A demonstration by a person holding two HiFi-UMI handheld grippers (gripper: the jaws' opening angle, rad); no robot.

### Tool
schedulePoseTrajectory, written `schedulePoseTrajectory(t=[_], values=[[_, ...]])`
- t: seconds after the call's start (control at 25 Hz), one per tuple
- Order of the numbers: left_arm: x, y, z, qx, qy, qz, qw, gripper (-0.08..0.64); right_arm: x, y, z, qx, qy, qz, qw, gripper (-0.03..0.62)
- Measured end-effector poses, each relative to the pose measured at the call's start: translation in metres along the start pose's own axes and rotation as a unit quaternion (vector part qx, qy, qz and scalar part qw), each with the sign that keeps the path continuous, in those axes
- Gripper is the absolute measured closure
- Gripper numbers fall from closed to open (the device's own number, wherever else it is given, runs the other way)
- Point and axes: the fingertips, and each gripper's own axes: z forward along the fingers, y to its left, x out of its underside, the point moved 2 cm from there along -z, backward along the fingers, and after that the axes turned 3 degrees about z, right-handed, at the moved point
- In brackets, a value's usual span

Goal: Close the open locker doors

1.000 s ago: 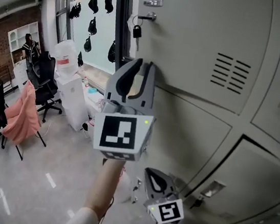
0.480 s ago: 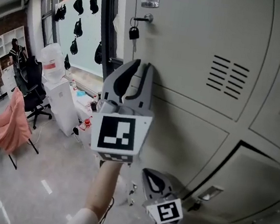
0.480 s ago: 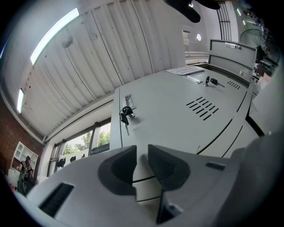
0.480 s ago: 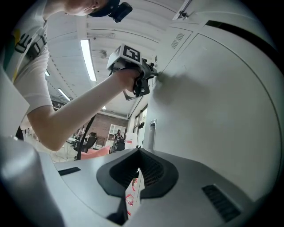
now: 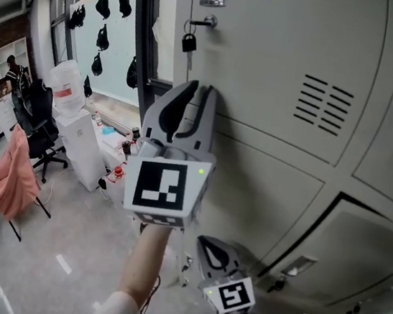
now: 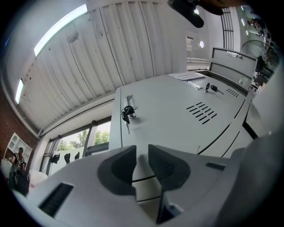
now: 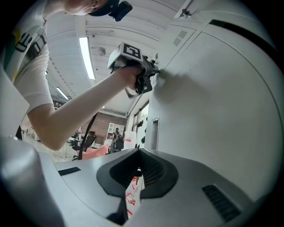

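Grey lockers fill the right of the head view. The upper door (image 5: 284,49) has vents and a key (image 5: 189,43) hanging in its lock. My left gripper (image 5: 200,88) is raised, its tips against this door's lower edge, jaws a little apart with nothing between them. The left gripper view shows the same door (image 6: 173,115) and key (image 6: 126,116) beyond the gripper (image 6: 142,150). A lower door (image 5: 365,249) stands slightly ajar, with a dark gap along its edge. My right gripper (image 5: 206,241) sits low beside it, shut and empty. In the right gripper view, that gripper (image 7: 139,153) points along a locker face (image 7: 213,111).
Left of the lockers a dark window frame (image 5: 143,44) borders a pane with black shapes. On the floor stand a white unit (image 5: 82,144) with a water jug (image 5: 68,80), office chairs, one with a pink cloth (image 5: 16,178), and a person (image 5: 13,69) far back.
The left gripper has shifted a little left and stays against the upper door. The room at the left has slid leftward in the view. The right gripper has hardly moved.
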Motion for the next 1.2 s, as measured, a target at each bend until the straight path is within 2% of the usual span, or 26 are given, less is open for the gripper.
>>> schedulePoseTrajectory(t=[0.12,0.24,0.48,0.64,0.8,1.08,1.2], values=[[-0.002,-0.001,-0.008,0.002,-0.022,-0.051,0.9985,0.452,0.005,0.0,-0.004,0.017,0.01,0.003,1.0,0.588],[0.004,-0.001,-0.02,0.017,-0.019,-0.083,0.9963,0.426,0.011,-0.002,-0.009,0.043,0.024,0.005,0.999,0.588],[0.0,-0.022,-0.033,0.084,-0.062,-0.14,0.9846,0.426,0.017,-0.011,-0.023,0.119,0.047,0.012,0.992,0.588],[-0.008,-0.042,-0.038,0.13,-0.087,-0.177,0.9716,0.413,0.017,-0.021,-0.049,0.179,0.057,0.004,0.982,0.588],[-0.028,-0.082,-0.048,0.18,-0.108,-0.216,0.9535,0.4,0.014,-0.034,-0.101,0.26,0.048,0.015,0.964,0.588],[-0.095,-0.155,-0.079,0.241,-0.143,-0.246,0.9278,0.4,-0.012,-0.034,-0.201,0.346,0.018,0.002,0.938,0.587],[-0.13,-0.199,-0.101,0.27,-0.154,-0.263,0.9133,0.4,-0.017,-0.021,-0.257,0.378,0.02,-0.005,0.925,0.588]])
